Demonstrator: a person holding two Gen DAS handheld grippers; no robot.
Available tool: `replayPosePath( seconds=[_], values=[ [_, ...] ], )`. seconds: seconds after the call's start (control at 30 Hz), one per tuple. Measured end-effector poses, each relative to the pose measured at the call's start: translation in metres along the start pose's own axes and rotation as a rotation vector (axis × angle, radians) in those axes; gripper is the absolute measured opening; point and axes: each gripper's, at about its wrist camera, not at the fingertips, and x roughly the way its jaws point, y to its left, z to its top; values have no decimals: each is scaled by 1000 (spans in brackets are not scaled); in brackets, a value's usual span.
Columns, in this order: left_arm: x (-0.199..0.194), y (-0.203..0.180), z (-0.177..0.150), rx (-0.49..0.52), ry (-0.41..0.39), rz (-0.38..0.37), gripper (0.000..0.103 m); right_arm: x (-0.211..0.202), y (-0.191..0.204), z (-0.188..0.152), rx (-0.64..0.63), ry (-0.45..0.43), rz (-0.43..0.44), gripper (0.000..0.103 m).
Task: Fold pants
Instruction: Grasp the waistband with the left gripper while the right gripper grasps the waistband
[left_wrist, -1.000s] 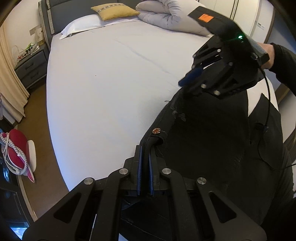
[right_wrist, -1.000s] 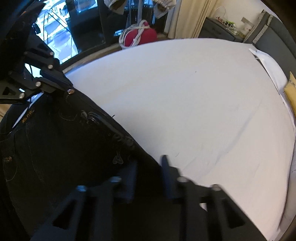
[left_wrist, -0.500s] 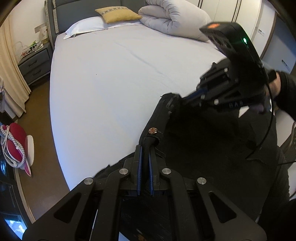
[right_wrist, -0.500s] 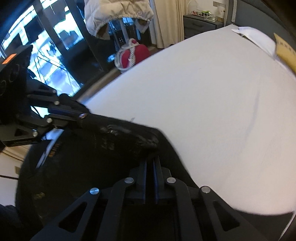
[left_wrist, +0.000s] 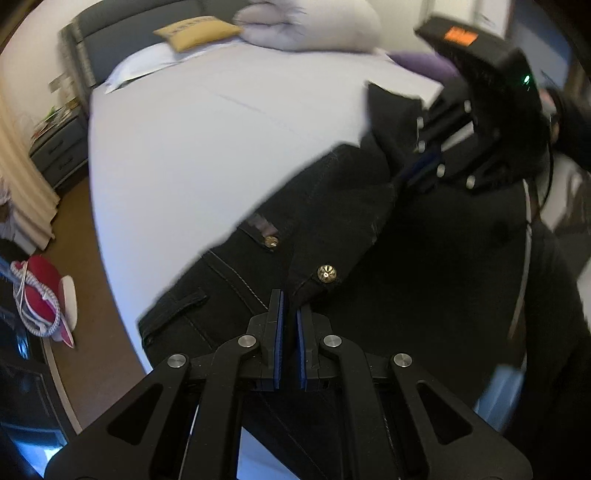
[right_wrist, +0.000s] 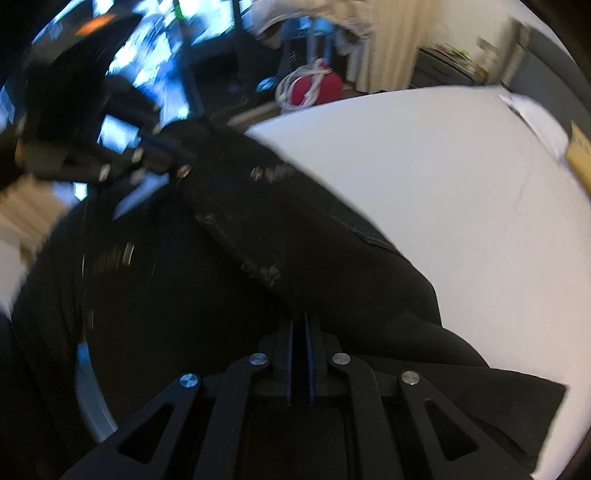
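Dark, heavy denim pants (left_wrist: 332, 206) (brass rivets, pale stitching) drape over the smooth white bed (left_wrist: 192, 147); left gripper (left_wrist: 289, 314) and right gripper (right_wrist: 300, 332) each have jaws clamped on the waistband.

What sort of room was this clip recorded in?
Almost certainly a home bedroom. A bed with a white sheet fills the view, a pillow and rolled duvet lie against the grey headboard, and a nightstand stands beside it.
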Motion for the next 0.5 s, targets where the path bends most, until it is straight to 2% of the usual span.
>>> replayPosePath(
  seconds=[0.07, 0.23, 0.4, 0.5],
  values=[
    [-2, -26, -11, 63, 17, -1, 5, -9, 22, -16, -58, 25, -27, 7],
    [-3, -92, -37, 216, 66, 1, 5, -18, 81, -55, -268, 109, -174, 7],
    [-2, -110, -53, 251, 99, -2, 5, -11, 131, -81, -405, 142, -288, 7],
    [-6, -114, -65, 257, 110, -3, 5, -6, 145, -92, -426, 148, -305, 7]
  ],
)
